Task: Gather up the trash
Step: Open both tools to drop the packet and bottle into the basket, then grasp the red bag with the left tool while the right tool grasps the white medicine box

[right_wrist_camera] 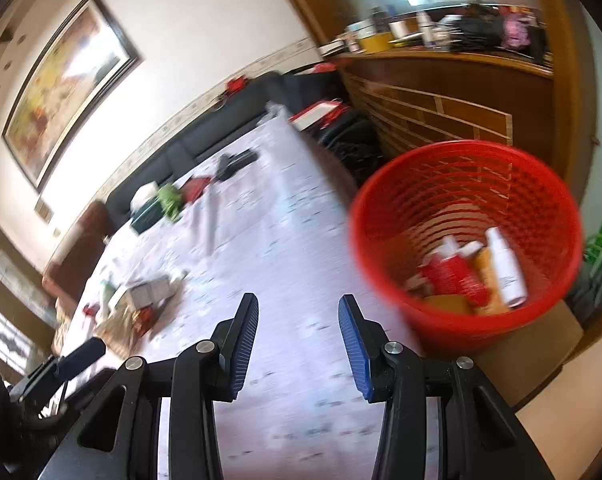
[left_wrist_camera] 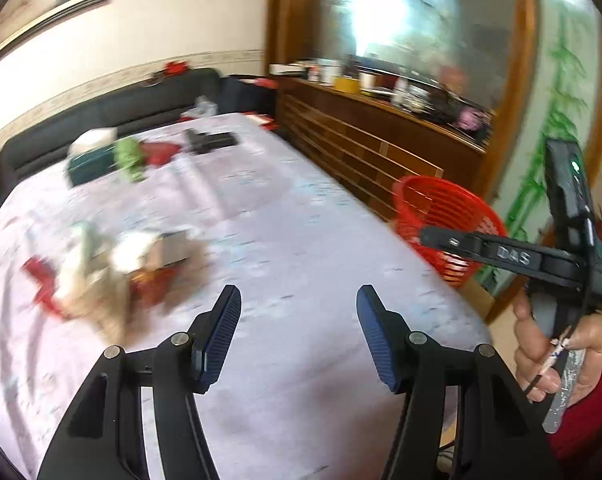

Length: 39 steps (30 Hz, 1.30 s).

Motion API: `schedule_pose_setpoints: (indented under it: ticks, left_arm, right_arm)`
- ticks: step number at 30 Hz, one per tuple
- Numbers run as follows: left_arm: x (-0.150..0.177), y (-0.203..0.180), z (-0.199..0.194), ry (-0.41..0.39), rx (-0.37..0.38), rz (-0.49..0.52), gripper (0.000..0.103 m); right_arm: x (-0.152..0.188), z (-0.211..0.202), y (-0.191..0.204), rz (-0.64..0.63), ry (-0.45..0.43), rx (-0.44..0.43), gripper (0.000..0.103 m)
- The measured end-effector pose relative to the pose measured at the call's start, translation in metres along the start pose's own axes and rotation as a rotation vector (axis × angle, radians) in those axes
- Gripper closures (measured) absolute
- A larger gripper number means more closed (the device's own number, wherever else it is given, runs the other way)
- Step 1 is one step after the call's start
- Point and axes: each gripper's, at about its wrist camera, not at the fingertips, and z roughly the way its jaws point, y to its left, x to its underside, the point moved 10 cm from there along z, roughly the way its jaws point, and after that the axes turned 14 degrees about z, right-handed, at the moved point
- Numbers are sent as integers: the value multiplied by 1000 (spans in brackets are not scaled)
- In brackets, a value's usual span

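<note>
The table (left_wrist_camera: 293, 216) with its pale patterned cloth fills the room in front of both tools and runs away from the jaws toward a dark sofa (left_wrist_camera: 113, 108). Off its edge, ahead and to the right of the right gripper (right_wrist_camera: 298, 344), stands the red mesh basket (right_wrist_camera: 549, 216), already holding a few bottles and packets (right_wrist_camera: 473, 276). So part of the trash is collected, I would say, and the person is between pick-ups.

The rest of it, a loose heap of wrappers and paper (left_wrist_camera: 113, 272), lies on the cloth ahead and to the left of the left gripper (left_wrist_camera: 299, 332), near but not under it. In the right wrist view the same heap sits well to the left of those jaws.

Both pairs of jaws are spread wide with nothing between the blue pads. The right tool shows in the left view, off to the right near the basket.

Farther beyond the jaws, near the sofa, sit a tissue box (left_wrist_camera: 91, 160) and something green (left_wrist_camera: 131, 158); blur keeps me from telling whether they are trash.

Next, I judge, one tool must swing left over the heap, drop its jaws around a single piece, and close.
</note>
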Motion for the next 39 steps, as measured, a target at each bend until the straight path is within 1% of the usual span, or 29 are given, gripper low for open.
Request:
schedule_pose_setpoints:
  ticks: [2, 5, 9, 12, 15, 17, 18, 19, 20, 23, 25, 27, 28, 32, 33, 34, 37, 38, 39]
  left_arm:
    - [10, 26, -9, 1, -26, -44, 44]
    - [27, 76, -24, 2, -99, -109, 44]
    - [46, 153, -40, 12, -197, -232, 44]
    - [59, 211, -37, 43, -267, -321, 44]
    - [69, 251, -20, 84, -278, -392, 44]
    - [70, 264, -5, 90, -257, -418, 44]
    - [73, 270, 4, 106, -254, -428, 44]
    - [76, 276, 10, 120, -272, -438, 44]
    - [78, 279, 17, 124, -280, -442, 44]
    - [80, 281, 35, 122, -263, -443, 46]
    - [81, 282, 41, 111, -247, -443, 68]
    - [84, 285, 47, 103, -243, -448, 72]
    - [87, 287, 50, 92, -247, -452, 80]
    - [97, 292, 51, 68, -234, -474, 82]
    - [95, 294, 47, 49, -241, -473, 82]
    - [95, 296, 42, 31, -261, -468, 82]
    - [89, 298, 29, -16, -321, -443, 82]
    - [88, 300, 24, -28, -352, -433, 82]
    - [86, 301, 22, -35, -363, -425, 82]
  right_arm:
    - [10, 6, 15, -24, 17, -6, 57]
    - [26, 14, 35, -64, 48, -14, 57]
    - [42, 21, 54, -109, 79, -23, 57]
    - [49, 25, 68, -136, 94, -28, 57]
    - [56, 29, 80, -153, 103, -35, 57]
    - [61, 33, 85, -163, 113, -35, 57]
    - [63, 35, 87, -166, 118, -33, 57]
    - [66, 37, 89, -170, 126, -31, 57]
    - [68, 40, 91, -174, 131, -28, 57]
    - [71, 43, 92, -183, 138, -14, 57]
    - [72, 43, 94, -191, 139, -4, 57]
    - [71, 45, 98, -202, 137, 6, 57]
    - [70, 45, 101, -206, 137, 8, 57]
    - [68, 56, 124, -216, 163, -11, 56]
    - [67, 58, 129, -214, 169, -16, 54]
    - [67, 62, 137, -208, 178, -26, 52]
    - [63, 79, 166, -188, 198, -53, 50]
    - [61, 89, 176, -175, 203, -54, 48]
    - [59, 98, 184, -164, 212, -54, 44]
